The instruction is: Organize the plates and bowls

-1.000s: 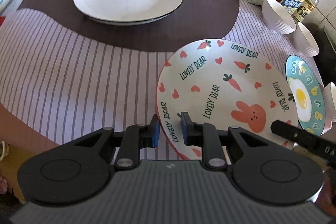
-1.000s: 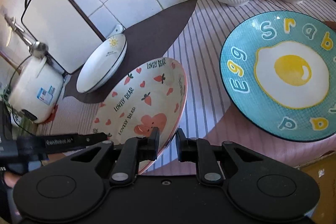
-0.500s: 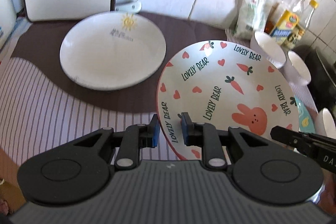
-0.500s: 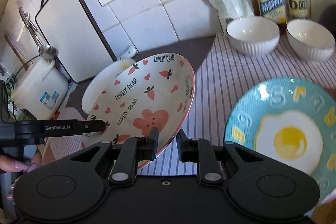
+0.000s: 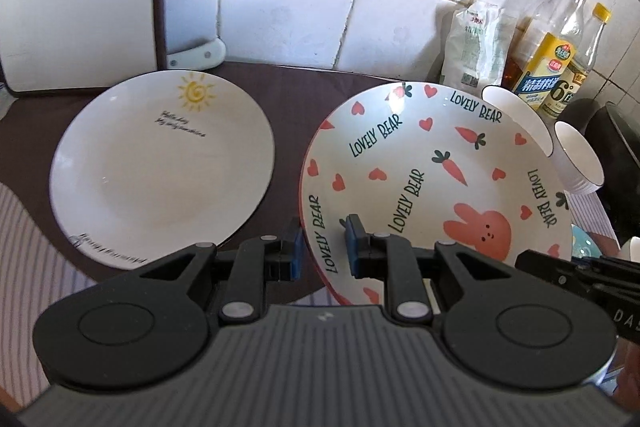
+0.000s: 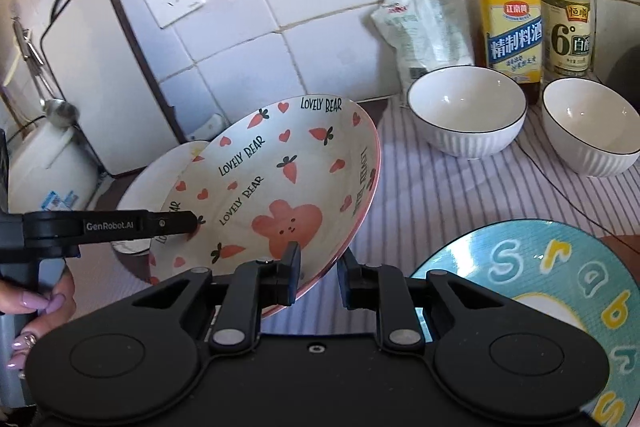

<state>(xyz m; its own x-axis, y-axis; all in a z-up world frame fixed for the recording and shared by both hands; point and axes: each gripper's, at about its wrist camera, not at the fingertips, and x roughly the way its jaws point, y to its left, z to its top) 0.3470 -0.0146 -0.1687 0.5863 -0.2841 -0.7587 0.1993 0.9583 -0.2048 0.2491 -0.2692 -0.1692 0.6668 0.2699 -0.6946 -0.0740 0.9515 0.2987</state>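
Both grippers hold the pink-rimmed bunny plate (image 5: pixel 432 171) marked "LOVELY BEAR" in the air. My left gripper (image 5: pixel 323 247) is shut on its left rim. My right gripper (image 6: pixel 319 273) is shut on its opposite rim, and the plate (image 6: pixel 276 187) tilts up there. A white sun plate (image 5: pixel 160 163) lies on the brown mat to the left, on top of another plate; its edge (image 6: pixel 160 179) shows behind the bunny plate. Two white ribbed bowls (image 6: pixel 466 115) (image 6: pixel 592 127) stand at the back right. A blue egg plate (image 6: pixel 560 291) lies front right.
A white cutting board (image 6: pixel 100 75) leans on the tiled wall at the back left, by a rice cooker (image 6: pixel 48 171). Sauce bottles (image 6: pixel 508 19) and a white bag (image 6: pixel 420 27) stand by the wall behind the bowls. A dark appliance (image 5: pixel 616 143) sits far right.
Both grippers have lifted the bunny plate off the striped cloth and carried it toward the back wall, closer to the white sun plate.
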